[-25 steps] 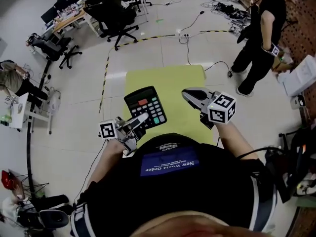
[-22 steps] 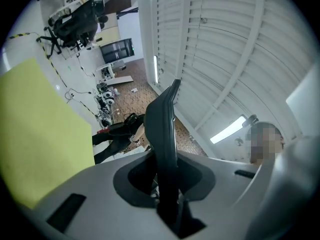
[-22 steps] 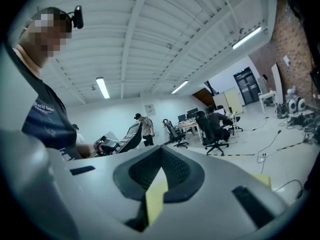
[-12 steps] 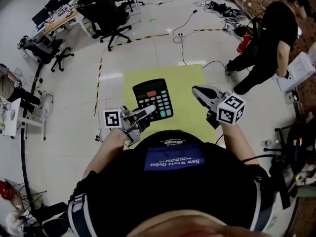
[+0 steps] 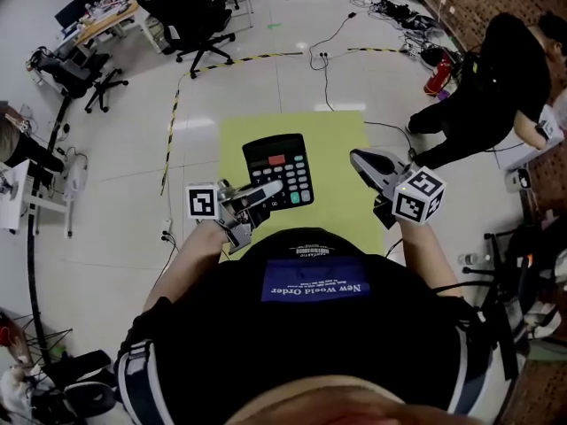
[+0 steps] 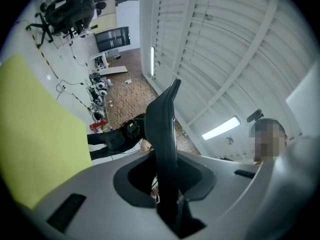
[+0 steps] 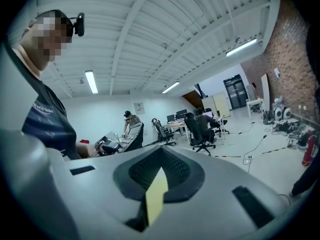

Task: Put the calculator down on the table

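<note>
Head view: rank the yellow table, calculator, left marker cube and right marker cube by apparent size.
1. yellow table
2. calculator
3. right marker cube, left marker cube: the right looks slightly bigger, perhaps only because it is nearer the camera; unranked.

Calculator (image 5: pixel 278 170): black desk model, pale number keys, one red key below display, teal key at lower right. You hold it by near left corner in left gripper (image 5: pixel 266 191), jaws clamped across thin edge. Key face turned up toward you, display end farthest from your body, far end tipped up. It hangs over yellow-green table (image 5: pixel 341 144), not lying on it.
</note>
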`<state>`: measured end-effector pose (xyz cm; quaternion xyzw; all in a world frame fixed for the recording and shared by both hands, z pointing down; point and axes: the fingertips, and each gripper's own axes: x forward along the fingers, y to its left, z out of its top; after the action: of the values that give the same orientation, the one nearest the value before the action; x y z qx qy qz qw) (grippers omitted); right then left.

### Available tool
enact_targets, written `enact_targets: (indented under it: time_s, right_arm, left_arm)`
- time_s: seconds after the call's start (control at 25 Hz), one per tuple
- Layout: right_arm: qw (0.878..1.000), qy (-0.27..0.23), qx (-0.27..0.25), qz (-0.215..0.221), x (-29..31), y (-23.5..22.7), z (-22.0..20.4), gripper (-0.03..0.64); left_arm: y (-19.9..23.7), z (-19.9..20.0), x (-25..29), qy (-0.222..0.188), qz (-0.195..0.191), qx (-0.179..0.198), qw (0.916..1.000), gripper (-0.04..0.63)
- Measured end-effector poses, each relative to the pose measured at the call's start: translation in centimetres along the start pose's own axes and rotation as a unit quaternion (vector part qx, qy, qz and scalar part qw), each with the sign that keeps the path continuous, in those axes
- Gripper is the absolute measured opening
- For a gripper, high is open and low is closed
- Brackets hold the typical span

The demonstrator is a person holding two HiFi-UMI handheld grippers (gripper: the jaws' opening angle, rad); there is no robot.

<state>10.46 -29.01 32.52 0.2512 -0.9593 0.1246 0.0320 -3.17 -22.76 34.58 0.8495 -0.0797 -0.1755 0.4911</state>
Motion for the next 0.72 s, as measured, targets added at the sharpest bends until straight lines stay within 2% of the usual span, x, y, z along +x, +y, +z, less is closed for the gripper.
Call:
enact_targets:
  time_s: [0.12, 0.28, 0.36, 0.48, 0.56, 0.72]
  right_arm:
    - [1.000, 0.012, -0.001, 0.014, 0.5, -0.6, -0.4, -0.012]
    - [0.998, 0.035, 0.005, 0.056, 2.7, -1.7, -2.2, -0.012]
    - [0.995, 0.056, 0.019, 0.082, 6.2, -1.3, -3.7, -0.012]
    - [0.989, 0.093, 0.040, 0.112, 15.2, 0.6, -6.2, -0.012]
    - [0.985, 0.109, 0.042, 0.127, 20.7, 1.4, -8.6, -0.012]
    - [0.978, 0.137, 0.023, 0.155, 26.7, 2.1, -14.0, -0.012]
  left_arm:
    - [1.0, -0.1, -0.4, -0.018, 0.020, -0.004, 0.9996, 0.083]
    - [3.7, -0.1, -1.8, -0.052, 0.064, -0.005, 0.9966, 0.083]
    - [5.5, 0.4, -4.7, -0.075, 0.091, -0.017, 0.9929, 0.083]
    - [9.0, 2.6, -12.0, -0.093, 0.130, -0.042, 0.9862, 0.083]
    - [12.2, 3.6, -16.1, -0.090, 0.159, -0.048, 0.9820, 0.083]
    - [19.6, 3.6, -21.0, -0.044, 0.218, -0.012, 0.9750, 0.083]
